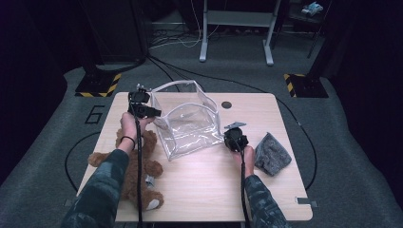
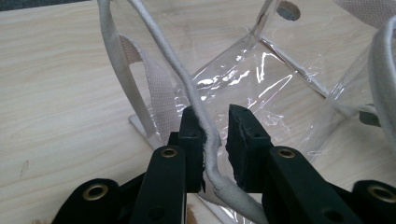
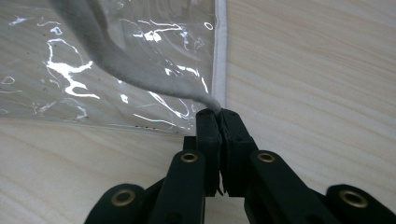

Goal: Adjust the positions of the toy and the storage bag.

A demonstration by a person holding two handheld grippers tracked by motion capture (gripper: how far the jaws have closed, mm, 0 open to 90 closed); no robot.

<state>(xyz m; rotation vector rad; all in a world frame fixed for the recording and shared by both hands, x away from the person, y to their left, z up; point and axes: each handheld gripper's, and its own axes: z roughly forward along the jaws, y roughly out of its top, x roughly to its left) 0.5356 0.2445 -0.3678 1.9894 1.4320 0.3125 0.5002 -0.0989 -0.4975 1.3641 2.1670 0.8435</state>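
While both grippers hold the clear bag [image 1: 187,124] open mid-table, the right gripper [image 3: 218,117] is clamped on its white rim — the left gripper [image 2: 215,128] seems only loosely closed around the rim. Next: loading the teddy bear [image 1: 138,168] demands one freed hand.

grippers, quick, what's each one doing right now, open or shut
Left gripper: jaws a little apart, the clear bag's white rim cord between them, lying against one jaw.
Right gripper: shut on the bag's rim cord.

High view looks down from six o'clock across the table [image 1: 199,190]; both gripper views sit close on the clear bag [image 1: 187,126].
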